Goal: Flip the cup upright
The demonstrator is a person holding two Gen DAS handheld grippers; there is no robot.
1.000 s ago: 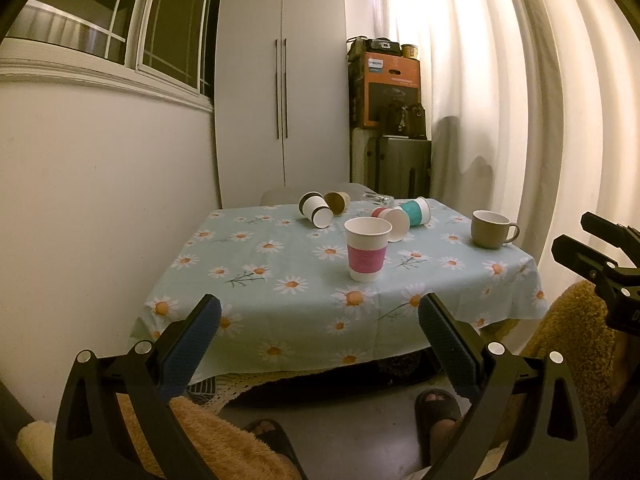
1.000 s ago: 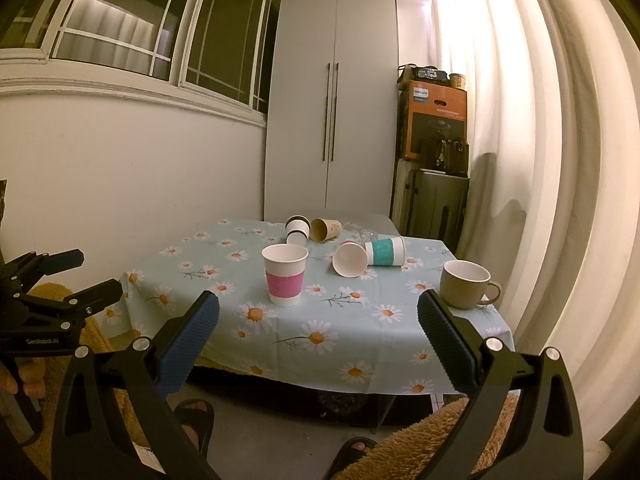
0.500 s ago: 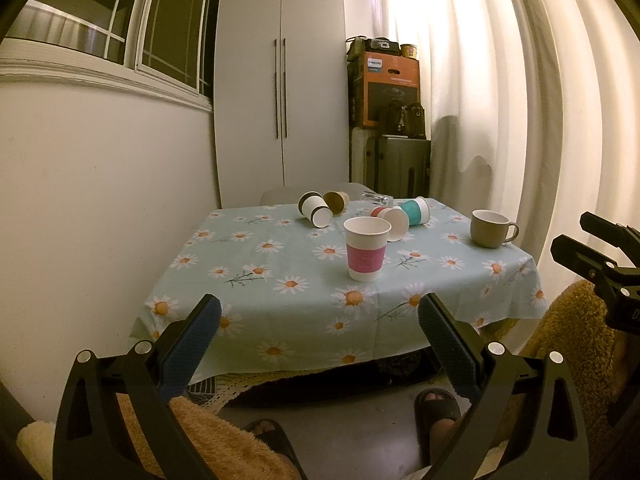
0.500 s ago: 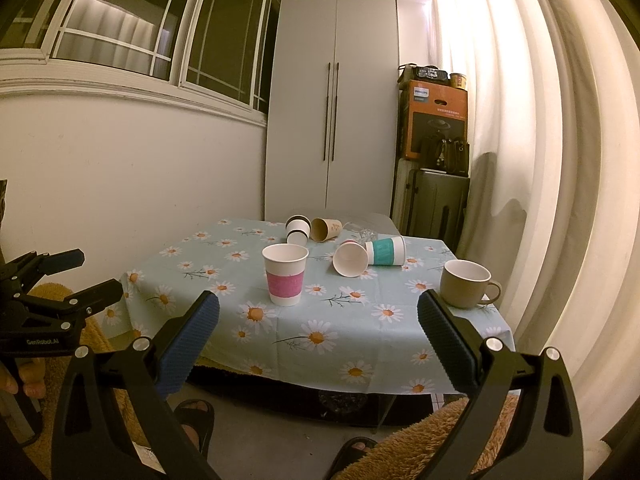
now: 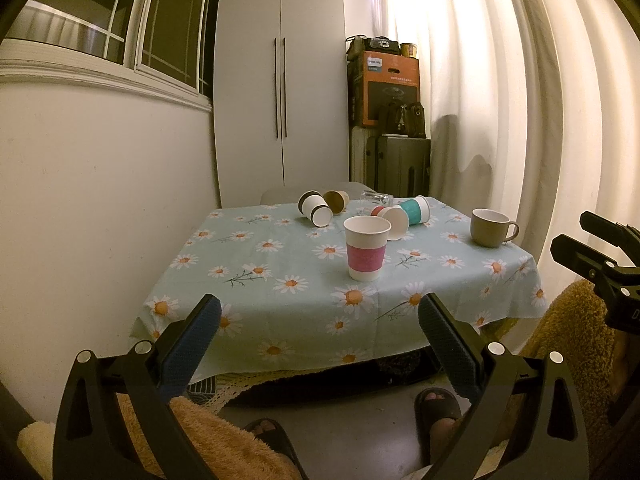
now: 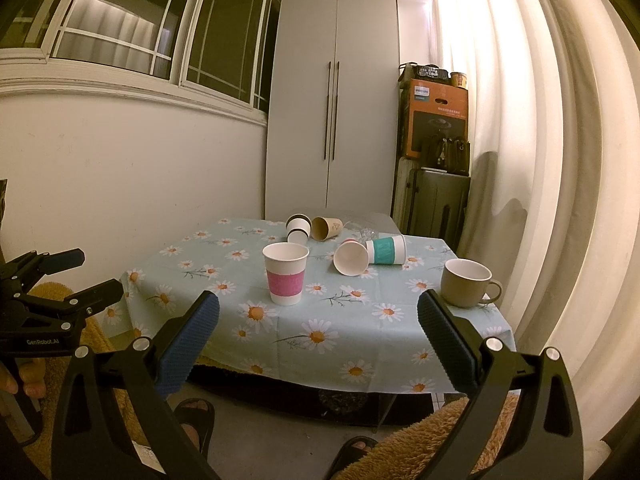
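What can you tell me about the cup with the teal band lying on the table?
The teal-banded cup looks like white paper with a teal sleeve around its middle. It lies on its side on the daisy tablecloth, toward the far side. A plain white cup, also tipped over, lies right against it. Neither gripper is near it.

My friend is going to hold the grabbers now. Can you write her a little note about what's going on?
Left gripper and right gripper: both open, empty, held back from the table.
Upright already: the pink-band cup and the mug.
Lying on their sides at the far end: teal-band cup, plain white cup, brown cup, black-rim cup.
Left to do: stand those up.
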